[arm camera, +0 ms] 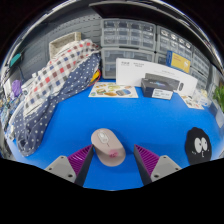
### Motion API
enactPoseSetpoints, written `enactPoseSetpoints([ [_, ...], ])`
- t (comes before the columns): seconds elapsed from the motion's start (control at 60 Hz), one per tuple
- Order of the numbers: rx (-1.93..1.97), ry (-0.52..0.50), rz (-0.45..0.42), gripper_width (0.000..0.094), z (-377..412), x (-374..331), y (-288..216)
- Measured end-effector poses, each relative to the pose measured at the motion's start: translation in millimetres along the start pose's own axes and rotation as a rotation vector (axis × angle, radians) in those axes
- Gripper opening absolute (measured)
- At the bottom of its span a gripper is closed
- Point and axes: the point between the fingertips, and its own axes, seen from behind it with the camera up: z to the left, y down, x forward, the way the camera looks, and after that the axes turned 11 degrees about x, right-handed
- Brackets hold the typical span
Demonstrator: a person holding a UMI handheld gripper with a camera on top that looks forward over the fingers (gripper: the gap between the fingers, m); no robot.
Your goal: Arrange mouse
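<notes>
A pale pink mouse [107, 145] lies on the blue table mat [150, 118], pointing up and to the left. My gripper [112, 158] is open, with its two pink-padded fingers [76, 163] set wide to either side. The near end of the mouse stands between the fingertips with a gap at each side. It rests on the mat on its own.
A black round pad with a white face [198, 146] lies on the mat to the right. A checked and dotted cloth [50, 88] covers the left side. Booklets [112, 90], a white box [130, 71] and a dark device [160, 84] stand at the back, with shelves behind.
</notes>
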Motion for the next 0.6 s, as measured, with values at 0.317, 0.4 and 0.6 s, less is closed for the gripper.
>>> enactPoseSetpoints([
  [0.317, 0.069, 0.069, 0.028, 0.0487, -5, 27, -24],
  [0.4, 0.079, 0.069, 0.033, 0.0477, -5, 27, -24],
  [0.6, 0.072, 0.058, 0.044, 0.037, -7, 27, -23],
])
